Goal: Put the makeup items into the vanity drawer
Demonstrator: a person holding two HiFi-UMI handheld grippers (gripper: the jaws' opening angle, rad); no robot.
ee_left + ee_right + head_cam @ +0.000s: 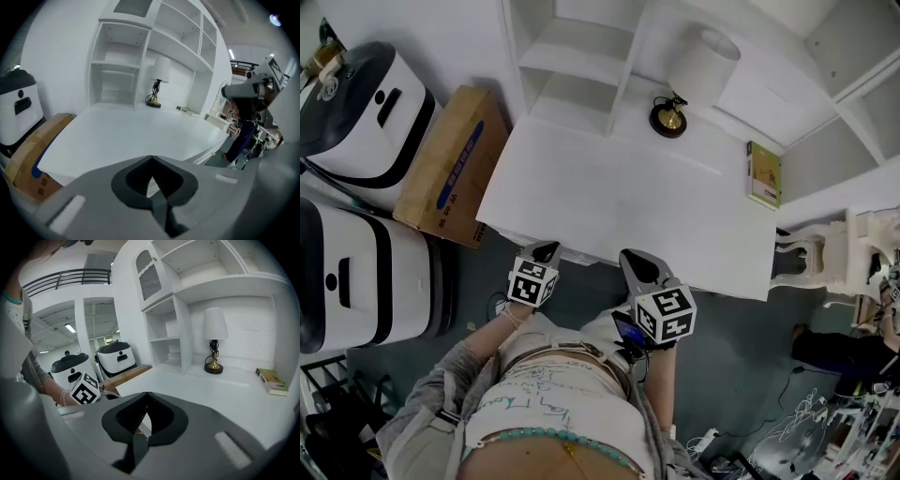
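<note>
**Bench** (609,197): white vanity top, standing against a white shelving unit (581,66). The near edge lies just in front of the person. The drawer cannot be made out in any view.

**Flat green-and-yellow box** (763,173): lies flat on the bench's far right part, close to the right edge. Also shows in the right gripper view (272,381). Contents cannot be told.

**Table lamp** (667,117): dark round base with a brass stem and white shade. It stands upright at the back of the bench, left of the box and well apart from it.

**Left hand-held gripper** (546,251): held at the bench's near edge, towards its left side. In its own view (151,157) the jaw tips meet, with nothing between them.

**Right hand-held gripper** (635,262): held at the near edge, right of the left one and apart from it. In its own view (146,393) the jaws are closed tip to tip and empty.

**Person** (553,403): grey sleeves and a light printed top, standing close to the bench's near edge.

**Cardboard carton** (450,164): brown with a blue stripe, leaning just beside the bench's left end.

**Two white machines with black bands** (356,122) (356,272): on the floor, left of the carton.

**White carved furniture piece** (834,253): just off the bench's right end.
</note>
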